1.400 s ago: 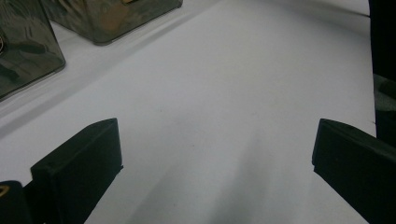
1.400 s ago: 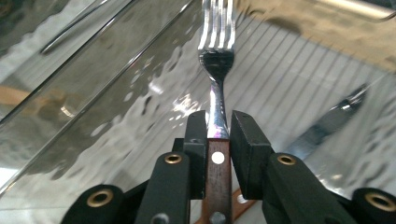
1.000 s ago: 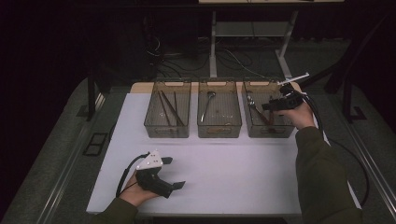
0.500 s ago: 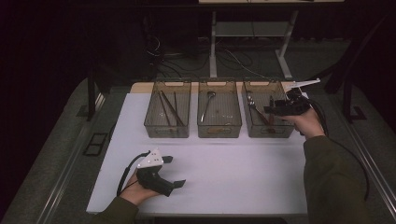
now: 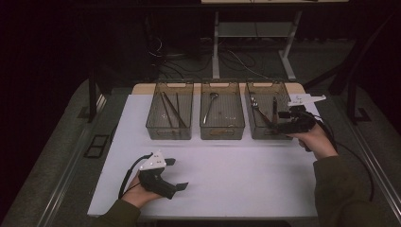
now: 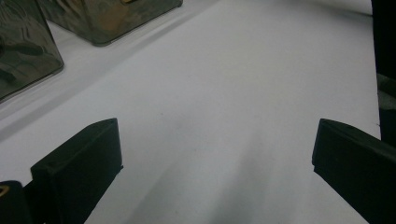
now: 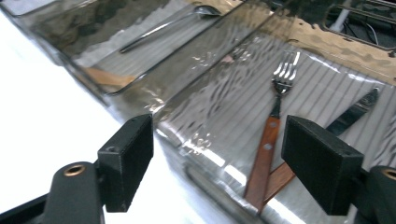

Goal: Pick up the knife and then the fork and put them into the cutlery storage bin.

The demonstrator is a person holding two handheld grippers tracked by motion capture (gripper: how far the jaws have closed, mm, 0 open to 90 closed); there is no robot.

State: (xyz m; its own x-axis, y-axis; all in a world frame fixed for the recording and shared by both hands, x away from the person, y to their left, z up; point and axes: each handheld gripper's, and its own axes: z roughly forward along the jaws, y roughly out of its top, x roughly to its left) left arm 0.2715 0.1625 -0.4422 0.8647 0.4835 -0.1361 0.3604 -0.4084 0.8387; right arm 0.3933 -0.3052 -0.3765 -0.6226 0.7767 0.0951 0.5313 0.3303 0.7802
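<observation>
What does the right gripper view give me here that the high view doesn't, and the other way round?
Right gripper view: close detail inside the right bin. There is a fork with a wooden handle, tines pointing away, and a knife beside it.

High view: the layout. The left bin and middle bin line up with the right one, and the left hand-held gripper rests open on the white table, apart from the bins.

Both: the right hand-held gripper at the right bin, its jaws just opening with nothing between the pads, and the spoon in the middle bin.

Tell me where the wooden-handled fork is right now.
The wooden-handled fork lies in the right-hand bin of the three in the high view, crossing another utensil, just beyond the open right gripper.
</observation>
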